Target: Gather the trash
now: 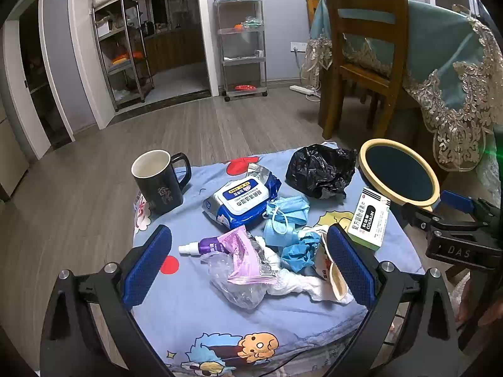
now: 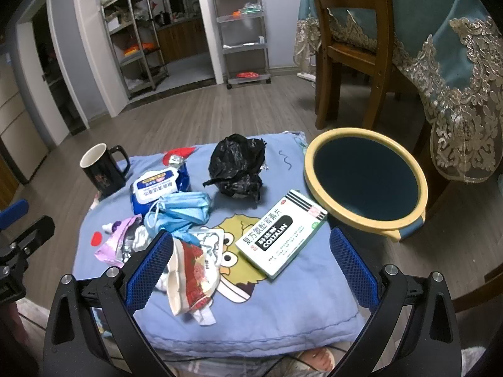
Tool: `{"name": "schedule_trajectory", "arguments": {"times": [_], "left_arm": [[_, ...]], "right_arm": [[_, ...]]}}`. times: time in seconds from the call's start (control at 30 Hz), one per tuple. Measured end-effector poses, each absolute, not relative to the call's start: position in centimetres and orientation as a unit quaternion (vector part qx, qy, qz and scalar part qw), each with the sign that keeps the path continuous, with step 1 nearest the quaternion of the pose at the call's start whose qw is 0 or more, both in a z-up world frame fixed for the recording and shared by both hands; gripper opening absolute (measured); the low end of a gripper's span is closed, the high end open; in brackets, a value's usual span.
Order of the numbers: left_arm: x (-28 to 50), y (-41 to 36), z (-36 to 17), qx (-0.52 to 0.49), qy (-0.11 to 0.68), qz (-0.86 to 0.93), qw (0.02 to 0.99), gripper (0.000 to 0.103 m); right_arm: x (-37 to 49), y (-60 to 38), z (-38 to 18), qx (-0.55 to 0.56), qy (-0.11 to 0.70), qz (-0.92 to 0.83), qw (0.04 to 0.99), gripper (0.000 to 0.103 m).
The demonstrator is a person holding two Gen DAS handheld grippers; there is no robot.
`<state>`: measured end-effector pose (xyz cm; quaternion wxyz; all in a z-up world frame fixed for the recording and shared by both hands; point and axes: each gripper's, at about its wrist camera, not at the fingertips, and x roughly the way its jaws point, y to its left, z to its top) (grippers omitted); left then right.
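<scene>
A heap of trash lies on a blue cartoon cushion (image 1: 188,308): a pink wrapper (image 1: 248,260), clear plastic (image 1: 235,286), white tissue (image 1: 292,279), blue face masks (image 1: 284,216) and a red snack wrapper (image 2: 191,273). A crumpled black bag (image 1: 319,169) sits at the back. My left gripper (image 1: 248,265) hangs open above the pink wrapper and tissue, touching nothing. My right gripper (image 2: 251,267) is open too, over the cushion between the snack wrapper and a white medicine box (image 2: 281,231). A yellow-rimmed bin (image 2: 366,176) stands to the cushion's right.
A black mug (image 1: 158,180), a wet-wipes pack (image 1: 242,198) and a small purple spray bottle (image 1: 201,246) also sit on the cushion. A wooden chair (image 1: 361,50) and a lace-draped table (image 1: 452,62) stand behind the bin. Metal shelves line the far wall.
</scene>
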<state>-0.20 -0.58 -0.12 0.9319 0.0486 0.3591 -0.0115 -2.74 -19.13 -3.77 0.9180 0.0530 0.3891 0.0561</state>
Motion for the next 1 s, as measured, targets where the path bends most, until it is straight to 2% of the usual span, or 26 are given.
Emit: {"name": "schedule_trajectory", "arguments": {"times": [1.0], "left_arm": [[-0.10, -0.46, -0.52, 0.046, 0.362, -0.012, 0.931, 0.097]], "right_arm": [[-2.61, -19.36, -3.91, 0.051, 0.392, 0.053, 0.917, 0.099]]}}
